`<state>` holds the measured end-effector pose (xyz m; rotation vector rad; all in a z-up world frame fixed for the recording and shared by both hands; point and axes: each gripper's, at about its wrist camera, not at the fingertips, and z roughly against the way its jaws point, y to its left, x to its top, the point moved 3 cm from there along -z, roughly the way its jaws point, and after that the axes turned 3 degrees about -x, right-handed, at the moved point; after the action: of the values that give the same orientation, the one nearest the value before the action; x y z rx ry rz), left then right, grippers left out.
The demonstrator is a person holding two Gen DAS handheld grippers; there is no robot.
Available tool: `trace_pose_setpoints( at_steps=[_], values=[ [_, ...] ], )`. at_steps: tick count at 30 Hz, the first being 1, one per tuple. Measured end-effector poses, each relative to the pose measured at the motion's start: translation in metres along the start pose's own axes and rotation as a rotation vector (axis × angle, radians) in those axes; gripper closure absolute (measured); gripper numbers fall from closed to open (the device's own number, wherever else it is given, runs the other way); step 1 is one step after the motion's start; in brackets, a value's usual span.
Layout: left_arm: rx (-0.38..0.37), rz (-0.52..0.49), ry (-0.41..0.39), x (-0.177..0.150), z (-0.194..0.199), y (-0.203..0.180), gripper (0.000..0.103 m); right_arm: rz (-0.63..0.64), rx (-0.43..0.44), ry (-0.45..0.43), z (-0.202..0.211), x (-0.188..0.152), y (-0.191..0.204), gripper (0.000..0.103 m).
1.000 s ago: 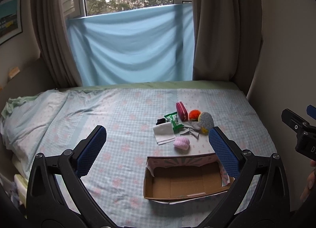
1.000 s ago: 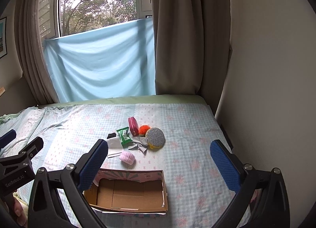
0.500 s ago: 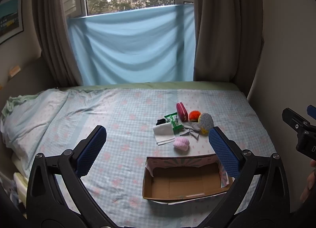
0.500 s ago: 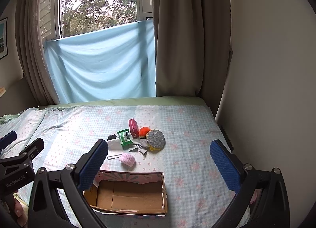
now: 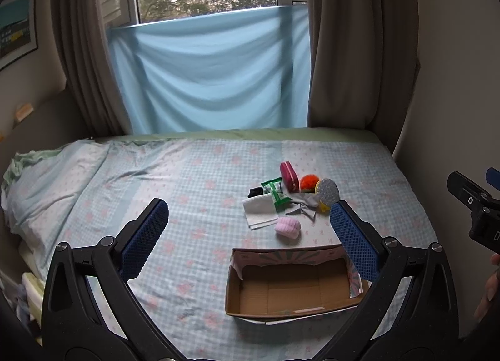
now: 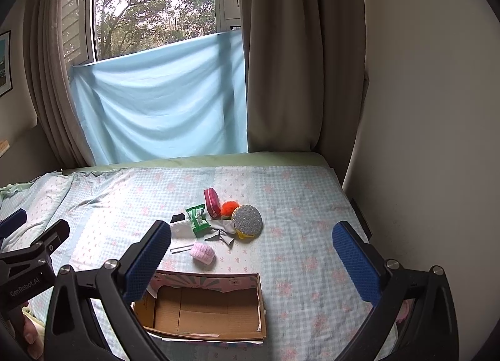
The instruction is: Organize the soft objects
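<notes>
While almost nothing has been altered over the last second, no soft item has yet been picked up.

Both the left gripper (image 5: 250, 236) and the right gripper (image 6: 251, 254) are held spread wide and empty above the bed (image 5: 193, 180), as they were a second ago; only a slight drift of view is noted. The cardboard box (image 5: 290, 286) is seen just ahead, below the fingertips and empty. Beyond it lies the cluster: pink roll (image 5: 288, 228) nearest, then white cloth (image 5: 259, 211), green packet (image 5: 275, 192), orange pom-pom (image 5: 309, 182) and round scrubber (image 5: 327, 195). The task is judged to be at its start.
</notes>
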<state>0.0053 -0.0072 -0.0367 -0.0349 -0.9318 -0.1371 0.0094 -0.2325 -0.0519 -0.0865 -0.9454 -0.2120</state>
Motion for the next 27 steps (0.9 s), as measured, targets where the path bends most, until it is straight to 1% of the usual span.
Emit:
trace_pose_setpoints(
  at_steps=[18, 27],
  values=[
    [-0.001, 0.002, 0.003, 0.003, -0.004, 0.001, 0.0, -0.001, 0.008, 0.003, -0.006, 0.004, 0.003, 0.0],
    [-0.001, 0.015, 0.039, 0.013, -0.023, 0.007, 0.0, -0.002, 0.002, 0.029, -0.02, 0.009, 0.006, 0.0]
  ],
)
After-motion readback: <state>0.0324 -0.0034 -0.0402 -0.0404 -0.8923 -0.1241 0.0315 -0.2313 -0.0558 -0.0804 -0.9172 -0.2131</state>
